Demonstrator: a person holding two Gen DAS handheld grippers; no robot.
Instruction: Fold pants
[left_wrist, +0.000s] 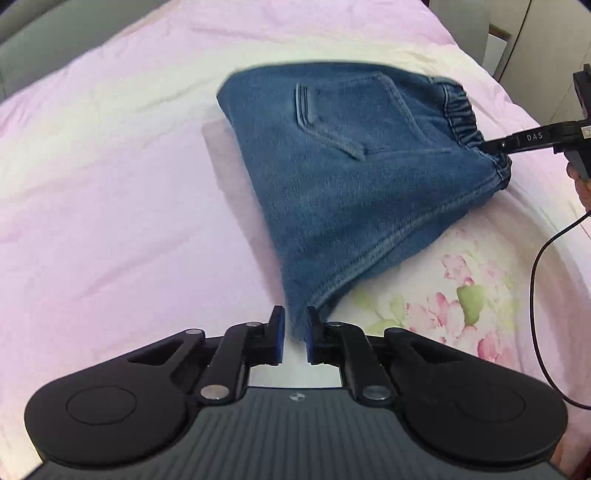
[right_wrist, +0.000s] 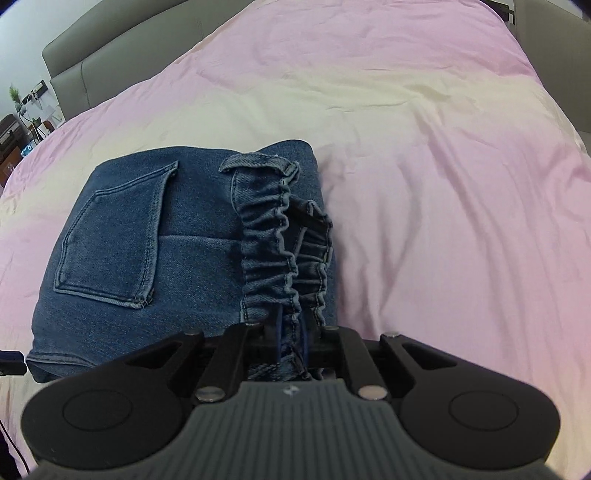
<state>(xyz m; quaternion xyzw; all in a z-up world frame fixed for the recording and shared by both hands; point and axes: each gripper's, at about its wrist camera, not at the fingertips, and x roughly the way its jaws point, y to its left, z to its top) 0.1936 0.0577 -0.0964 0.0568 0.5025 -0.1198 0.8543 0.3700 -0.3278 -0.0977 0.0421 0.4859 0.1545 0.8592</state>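
On pink bedspread (left_wrist: 110, 177), blue denim pants (left_wrist: 351, 177) folded into compact bundle, back pocket (right_wrist: 110, 240) facing up, elastic waistband (right_wrist: 269, 251) bunched at 3 o'clock edge of bundle in left wrist view. Left gripper (left_wrist: 295, 332) at 6 o'clock of its view, pads a narrow gap apart, corner of denim lying between them; true pinch or mere contact: cannot tell. Right gripper (right_wrist: 291, 343) clamped on waistband, fabric gathered between pads. Same gripper visible at 3 o'clock in left view, tip at waistband. Floral print (left_wrist: 461, 295) on bedspread at 4 o'clock. Grey headboard (right_wrist: 110, 62) at 11 o'clock in right view.
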